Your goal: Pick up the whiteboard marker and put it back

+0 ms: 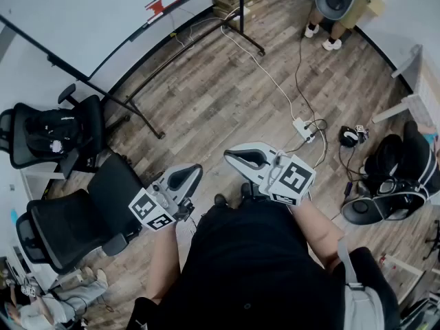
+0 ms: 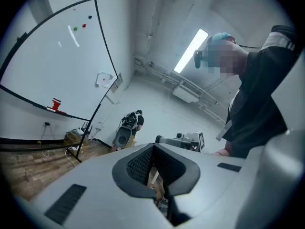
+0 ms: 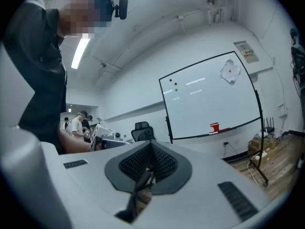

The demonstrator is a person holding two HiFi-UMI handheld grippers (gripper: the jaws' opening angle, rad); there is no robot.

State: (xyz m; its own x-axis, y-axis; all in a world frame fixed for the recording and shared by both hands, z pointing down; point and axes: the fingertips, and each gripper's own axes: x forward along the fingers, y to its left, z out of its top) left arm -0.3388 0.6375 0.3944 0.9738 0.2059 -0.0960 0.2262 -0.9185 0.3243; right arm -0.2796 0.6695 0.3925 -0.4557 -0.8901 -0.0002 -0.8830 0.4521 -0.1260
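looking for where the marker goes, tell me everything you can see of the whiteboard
The whiteboard is a large white panel in a dark frame on a dark stand on the wood floor. Mostly blank, it bears small coloured dots, a pale round item and a red object on its lower ledge.

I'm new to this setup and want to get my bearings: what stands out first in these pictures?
The big whiteboard on its stand fills the head view's upper left, with a small red item on its ledge. Nearer the camera, the left gripper and right gripper are side by side above the wood floor, both shut and empty. Black office chairs crowd the left edge.
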